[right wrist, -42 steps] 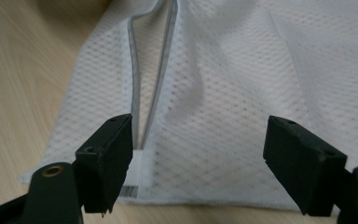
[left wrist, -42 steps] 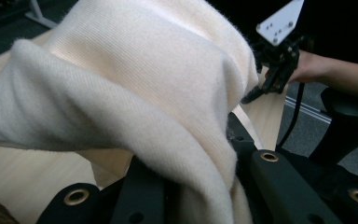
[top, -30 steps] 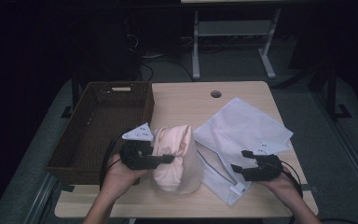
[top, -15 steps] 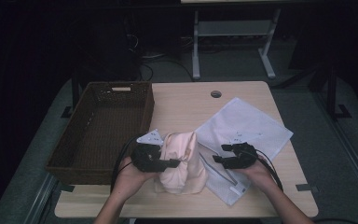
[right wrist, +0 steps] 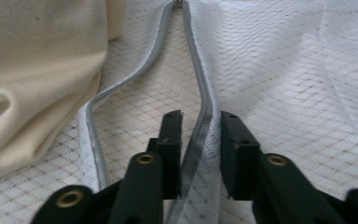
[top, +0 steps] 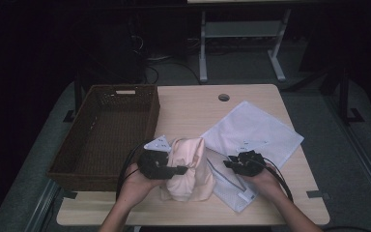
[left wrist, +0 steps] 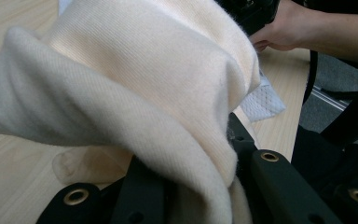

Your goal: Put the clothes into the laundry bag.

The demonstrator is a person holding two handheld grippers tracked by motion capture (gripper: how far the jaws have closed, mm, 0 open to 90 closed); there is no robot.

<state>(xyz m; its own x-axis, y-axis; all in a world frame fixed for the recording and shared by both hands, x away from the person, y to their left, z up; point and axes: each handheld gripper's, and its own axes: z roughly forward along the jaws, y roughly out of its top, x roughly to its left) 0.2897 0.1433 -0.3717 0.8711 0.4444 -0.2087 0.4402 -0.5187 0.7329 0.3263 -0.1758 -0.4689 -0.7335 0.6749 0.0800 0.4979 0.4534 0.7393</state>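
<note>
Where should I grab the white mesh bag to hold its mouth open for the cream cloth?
Take the mesh bag by the upper edge of its open zipper, coming from the near, open end. That grey edge stands raised off the lower layer, so jaws can straddle it. The right gripper has just been closing on exactly that edge, while the left gripper holds the cream cloth.

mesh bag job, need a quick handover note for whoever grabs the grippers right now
Left gripper: shut on the cream cloth, bunched and partly lifted beside the bag.
Right gripper: fingers have just been closing on one zipper edge of the mesh bag.
Bag lies flat on the table, zipper open.
Done: both grips taken.
Left: probably lift the edge and feed the cloth in.
</note>
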